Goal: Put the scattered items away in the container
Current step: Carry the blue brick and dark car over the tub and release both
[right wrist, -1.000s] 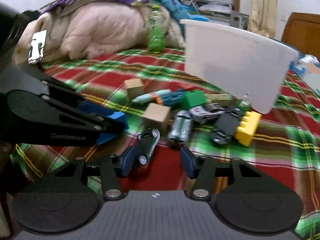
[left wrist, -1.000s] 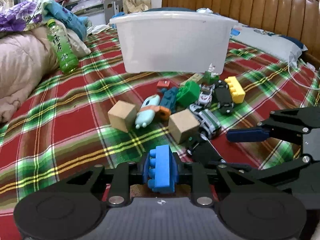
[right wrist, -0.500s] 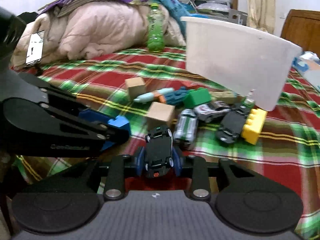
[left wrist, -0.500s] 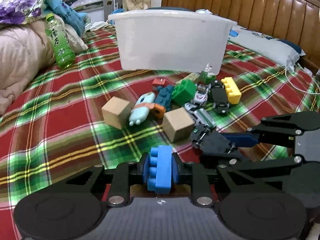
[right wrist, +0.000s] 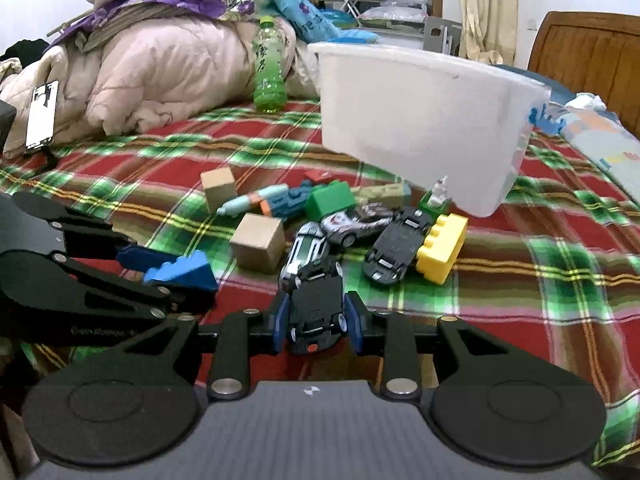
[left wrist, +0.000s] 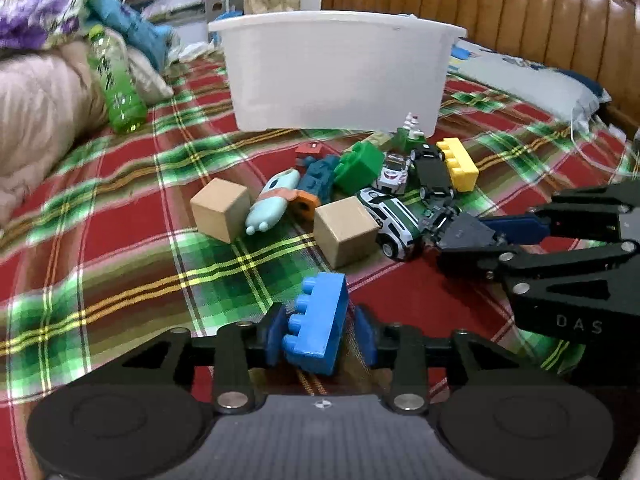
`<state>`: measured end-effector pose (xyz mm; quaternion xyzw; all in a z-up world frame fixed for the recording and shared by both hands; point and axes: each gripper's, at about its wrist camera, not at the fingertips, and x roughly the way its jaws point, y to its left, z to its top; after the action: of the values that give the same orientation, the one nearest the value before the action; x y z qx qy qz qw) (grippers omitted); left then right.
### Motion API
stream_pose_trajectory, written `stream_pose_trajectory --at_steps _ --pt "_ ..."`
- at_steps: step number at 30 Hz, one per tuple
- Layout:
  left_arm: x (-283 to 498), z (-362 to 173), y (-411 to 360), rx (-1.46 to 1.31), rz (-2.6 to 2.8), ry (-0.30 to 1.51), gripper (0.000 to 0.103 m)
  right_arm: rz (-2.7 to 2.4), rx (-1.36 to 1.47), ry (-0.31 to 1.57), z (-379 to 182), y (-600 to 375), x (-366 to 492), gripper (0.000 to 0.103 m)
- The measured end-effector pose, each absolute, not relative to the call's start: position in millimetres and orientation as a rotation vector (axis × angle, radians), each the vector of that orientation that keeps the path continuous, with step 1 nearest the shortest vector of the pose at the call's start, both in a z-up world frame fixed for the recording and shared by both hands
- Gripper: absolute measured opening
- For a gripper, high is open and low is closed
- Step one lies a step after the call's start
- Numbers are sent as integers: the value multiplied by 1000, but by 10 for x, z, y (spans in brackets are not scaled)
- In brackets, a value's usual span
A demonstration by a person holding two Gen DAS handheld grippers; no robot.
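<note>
plaid bedding (left wrist: 100, 240) holds toys at twelve o'clock. left gripper (left wrist: 316, 330) clamps a blue brick (left wrist: 320, 320). only the right view shows the right gripper (right wrist: 318, 316) clamping a black car (right wrist: 316, 304) and a phone (right wrist: 41, 114).

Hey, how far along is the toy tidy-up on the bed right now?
Early stage. Nothing can be seen inside the white tub; its inside is hidden. In hand: the left gripper is shut on a blue brick, and the right gripper is shut on a black toy car. Left: two wooden cubes, a green block, a yellow brick and more cars on the plaid blanket.
</note>
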<state>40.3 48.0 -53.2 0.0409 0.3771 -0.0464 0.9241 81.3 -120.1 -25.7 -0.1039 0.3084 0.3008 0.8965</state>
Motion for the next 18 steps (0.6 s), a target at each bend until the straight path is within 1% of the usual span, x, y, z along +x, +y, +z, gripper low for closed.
stream_pose_trajectory --at_steps 5,18 --pt "455 -387 507 71 -96 768 25 620 -232 612 -210 -1192 790 33" --pt "1076 619 439 128 -110 570 25 546 -209 420 539 -1311 1292 33"
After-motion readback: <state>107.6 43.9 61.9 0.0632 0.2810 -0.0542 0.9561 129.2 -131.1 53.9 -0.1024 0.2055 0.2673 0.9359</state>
